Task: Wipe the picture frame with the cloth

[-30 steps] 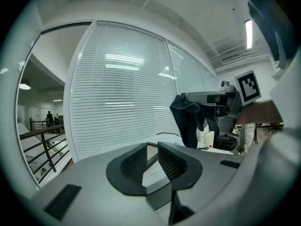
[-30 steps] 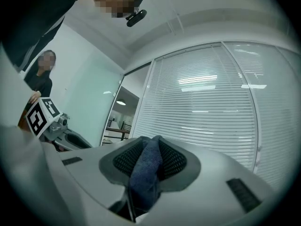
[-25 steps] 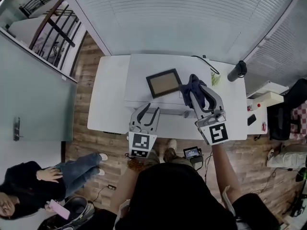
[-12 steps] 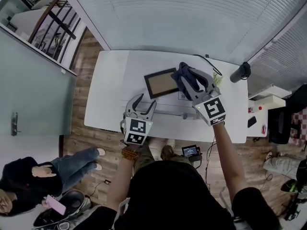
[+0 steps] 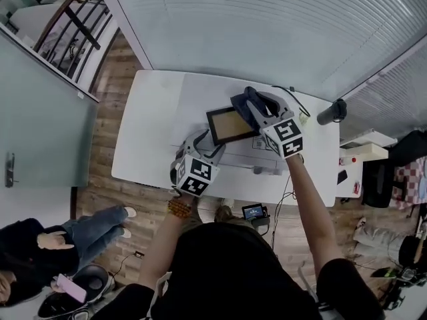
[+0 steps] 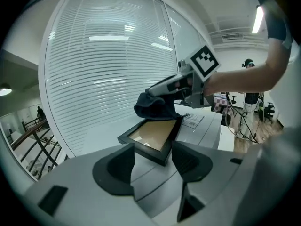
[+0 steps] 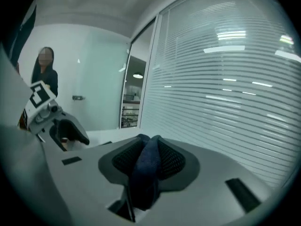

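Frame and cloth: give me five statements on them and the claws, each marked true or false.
1. The right claw is shut on the cloth. True.
2. The frame stands upright. False: it lies face up on the table.
3. The cloth is white. False: dark blue.
4. The left claw grips the frame. False: its jaws are opening, and the frame's near corner shows between them, not pressed.
5. The cloth is at the frame's far end in the left gripper view. True.
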The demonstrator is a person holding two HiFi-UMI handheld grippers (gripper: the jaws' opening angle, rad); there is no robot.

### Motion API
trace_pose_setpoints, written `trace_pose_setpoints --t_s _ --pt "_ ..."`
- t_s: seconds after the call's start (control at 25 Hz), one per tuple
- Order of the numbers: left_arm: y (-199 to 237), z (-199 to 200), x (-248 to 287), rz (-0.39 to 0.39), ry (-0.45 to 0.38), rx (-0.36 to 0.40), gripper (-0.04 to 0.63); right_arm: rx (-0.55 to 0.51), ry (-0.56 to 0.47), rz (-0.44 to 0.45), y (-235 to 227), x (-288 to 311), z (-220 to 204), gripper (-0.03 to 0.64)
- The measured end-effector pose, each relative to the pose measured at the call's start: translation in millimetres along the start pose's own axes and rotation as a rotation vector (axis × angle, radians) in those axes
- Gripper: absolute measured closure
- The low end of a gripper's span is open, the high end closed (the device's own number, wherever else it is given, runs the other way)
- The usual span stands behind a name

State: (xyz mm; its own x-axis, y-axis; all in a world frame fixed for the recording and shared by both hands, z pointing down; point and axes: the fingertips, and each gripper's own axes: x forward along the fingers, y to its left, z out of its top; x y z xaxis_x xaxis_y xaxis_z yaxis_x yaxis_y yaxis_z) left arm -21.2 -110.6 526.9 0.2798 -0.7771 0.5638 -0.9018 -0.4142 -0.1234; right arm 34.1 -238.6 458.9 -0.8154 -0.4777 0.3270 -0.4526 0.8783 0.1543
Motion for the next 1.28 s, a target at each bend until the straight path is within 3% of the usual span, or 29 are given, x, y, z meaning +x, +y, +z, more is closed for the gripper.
trace_pose_setpoints --t_s 0.12,0.2,0.52,0.88,1.28 --pt "1 0 2 -0.016 0.022 0.021 0.345 -0.071 0.151 0.023 3 15 -38 0.517" --pt "2 0 4 -0.023 0.038 0.035 0.345 -0.101 0.196 0.038 3 19 -47 0.508" --pt "-1 -5 14 -0.077 0.108 0.068 0.344 -0.069 0.272 0.09 8 27 -59 0.505" --pt "-1 -6 16 -0.115 0.119 0.058 0.347 -0.04 0.347 0.121 11 35 -62 0.509" --pt "-5 -6 11 -0.133 0.118 0.072 0.348 -0.139 0.413 0.206 48 47 -49 0.517"
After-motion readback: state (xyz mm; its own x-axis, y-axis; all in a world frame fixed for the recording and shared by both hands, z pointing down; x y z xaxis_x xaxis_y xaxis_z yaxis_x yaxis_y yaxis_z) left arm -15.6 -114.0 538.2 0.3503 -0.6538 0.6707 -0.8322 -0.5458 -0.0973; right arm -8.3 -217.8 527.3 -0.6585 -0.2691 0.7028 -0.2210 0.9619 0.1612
